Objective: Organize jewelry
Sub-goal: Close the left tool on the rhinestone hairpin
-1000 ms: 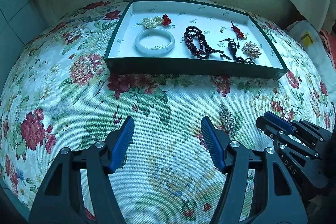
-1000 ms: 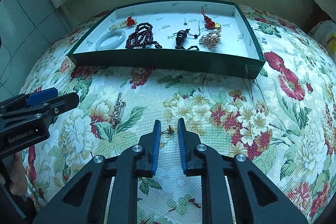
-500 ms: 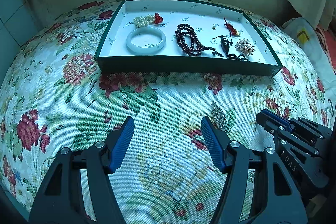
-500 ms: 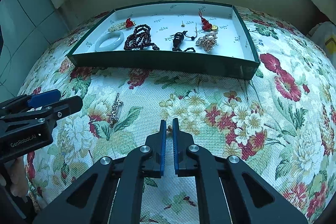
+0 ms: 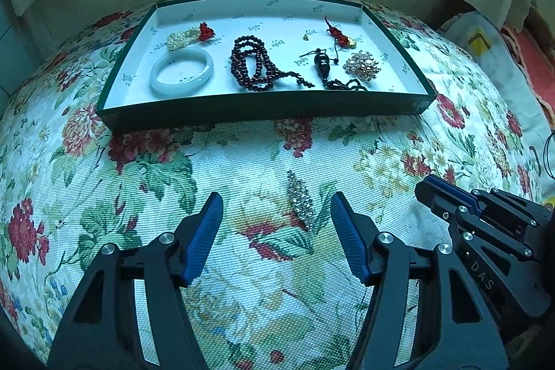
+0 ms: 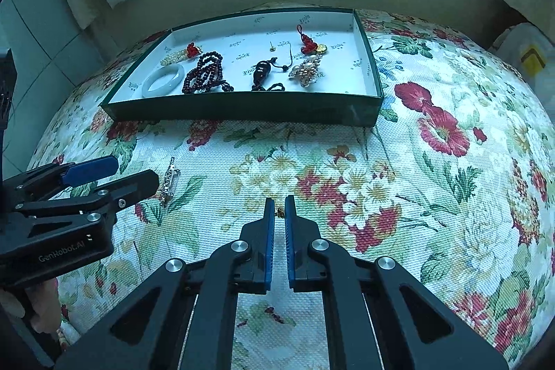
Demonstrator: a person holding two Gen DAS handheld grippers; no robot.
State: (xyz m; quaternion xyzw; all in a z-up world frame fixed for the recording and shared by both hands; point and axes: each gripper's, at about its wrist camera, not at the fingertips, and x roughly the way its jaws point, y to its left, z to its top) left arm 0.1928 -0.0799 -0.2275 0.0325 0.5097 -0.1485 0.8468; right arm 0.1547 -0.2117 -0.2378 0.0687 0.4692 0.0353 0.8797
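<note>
Right gripper (image 6: 279, 210) is clamped on a tiny gold earring (image 6: 278, 214), near the floral tablecloth's (image 5: 242, 155) front edge. Left gripper (image 5: 275, 214), apart and just narrowing, straddles the long rhinestone hair clip (image 5: 301, 200); it should lower squarely, then carry to the green-walled white tray (image 5: 263, 108).

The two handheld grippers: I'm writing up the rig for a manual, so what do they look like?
Both are alike: the left gripper and the right gripper have black skeletal linkage arms with triangular cut-outs, silver round pivot bolts, and two fingers lined with ribbed blue pads. The left one's body reads "GenRobot.AI" in white; the right one's side shows the letters "DAS". No cables or sleeves show.
</note>
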